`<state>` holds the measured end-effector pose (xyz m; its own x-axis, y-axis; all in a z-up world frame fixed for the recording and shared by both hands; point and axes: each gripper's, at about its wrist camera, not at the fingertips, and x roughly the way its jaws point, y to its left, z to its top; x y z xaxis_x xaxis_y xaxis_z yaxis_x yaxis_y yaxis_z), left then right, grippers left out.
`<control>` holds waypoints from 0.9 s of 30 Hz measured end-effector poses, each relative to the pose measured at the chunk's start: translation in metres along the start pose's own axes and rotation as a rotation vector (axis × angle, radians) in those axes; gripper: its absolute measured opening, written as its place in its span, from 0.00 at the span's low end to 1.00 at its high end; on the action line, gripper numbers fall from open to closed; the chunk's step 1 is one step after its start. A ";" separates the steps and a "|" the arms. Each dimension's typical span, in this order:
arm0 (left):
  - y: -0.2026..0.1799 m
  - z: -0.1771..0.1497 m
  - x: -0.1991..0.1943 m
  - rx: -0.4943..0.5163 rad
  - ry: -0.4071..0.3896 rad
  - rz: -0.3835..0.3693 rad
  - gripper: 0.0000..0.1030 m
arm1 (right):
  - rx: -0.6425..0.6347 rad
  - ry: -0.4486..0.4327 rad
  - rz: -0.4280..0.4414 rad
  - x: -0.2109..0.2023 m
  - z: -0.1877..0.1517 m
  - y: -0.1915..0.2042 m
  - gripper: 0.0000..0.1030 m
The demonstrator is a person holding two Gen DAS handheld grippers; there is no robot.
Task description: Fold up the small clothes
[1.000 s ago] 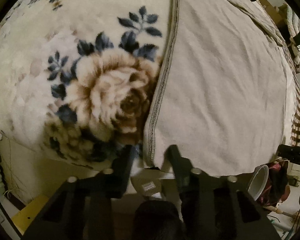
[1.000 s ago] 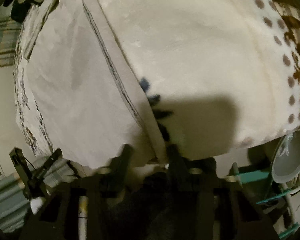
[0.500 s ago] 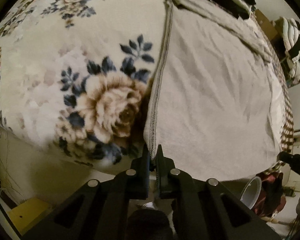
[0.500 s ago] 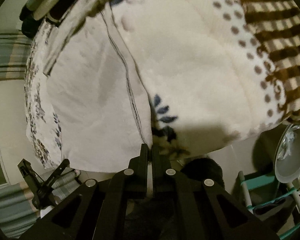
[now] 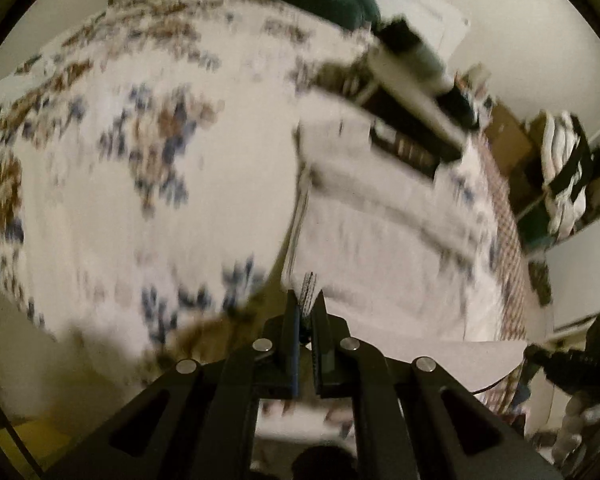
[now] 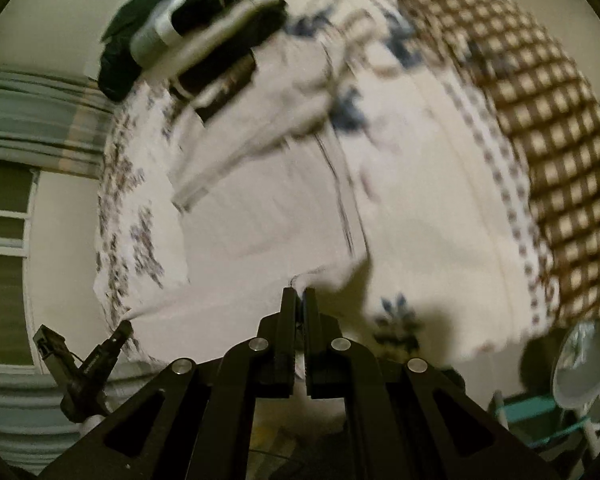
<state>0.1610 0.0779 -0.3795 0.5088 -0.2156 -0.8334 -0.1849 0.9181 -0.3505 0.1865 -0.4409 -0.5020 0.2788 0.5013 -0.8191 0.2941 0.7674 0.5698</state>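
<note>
A pale beige garment lies spread on a floral blanket over a bed. My left gripper is shut on its near left corner, and a stitched hem strip pokes up between the fingers. The garment's near edge runs taut to the right from there. In the right wrist view the same garment hangs from my right gripper, which is shut on the near right corner. Both corners are raised off the blanket. Both views are motion-blurred.
A pile of dark and white clothes sits at the garment's far end. A brown checked cover borders the right side. A window is on the left wall, and a white round object stands low right.
Both grippers went from open around the garment's near corners to shut on them. Both then rose, lifting the near edge, and the far end of the bed came into view.
</note>
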 end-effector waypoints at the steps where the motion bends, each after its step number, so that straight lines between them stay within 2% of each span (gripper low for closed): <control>1: -0.007 0.019 0.002 -0.003 -0.025 -0.011 0.03 | -0.004 -0.012 0.006 -0.002 0.011 0.008 0.03; 4: -0.021 0.066 0.012 0.008 -0.083 -0.014 0.03 | -0.039 -0.046 0.006 -0.007 0.052 0.033 0.03; 7: -0.036 0.115 0.036 0.015 -0.116 -0.012 0.02 | -0.078 -0.087 -0.012 0.000 0.108 0.059 0.03; 13: -0.068 0.204 0.128 0.053 -0.086 0.035 0.03 | -0.098 -0.151 -0.083 0.040 0.233 0.082 0.03; 17: -0.081 0.243 0.205 0.083 0.008 0.079 0.03 | -0.084 -0.146 -0.155 0.085 0.306 0.082 0.03; 19: -0.083 0.253 0.245 0.094 0.095 0.115 0.05 | -0.062 -0.119 -0.201 0.112 0.337 0.075 0.03; 23: -0.078 0.254 0.264 0.049 0.172 0.149 0.10 | 0.001 -0.031 -0.176 0.144 0.356 0.057 0.06; 24: -0.075 0.252 0.258 0.037 0.169 0.154 0.22 | 0.006 -0.025 -0.170 0.144 0.355 0.054 0.09; 25: -0.071 0.248 0.245 0.021 0.145 0.152 0.30 | 0.000 -0.028 -0.151 0.140 0.352 0.053 0.26; 26: -0.066 0.243 0.234 -0.003 0.133 0.145 0.49 | -0.011 -0.036 -0.144 0.133 0.345 0.053 0.40; 27: -0.058 0.236 0.220 -0.032 0.110 0.131 0.63 | -0.020 -0.048 -0.151 0.124 0.334 0.052 0.63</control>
<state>0.4824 0.0554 -0.4417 0.3840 -0.1312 -0.9140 -0.2710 0.9303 -0.2474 0.5414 -0.4725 -0.5519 0.2762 0.3599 -0.8912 0.3178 0.8409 0.4381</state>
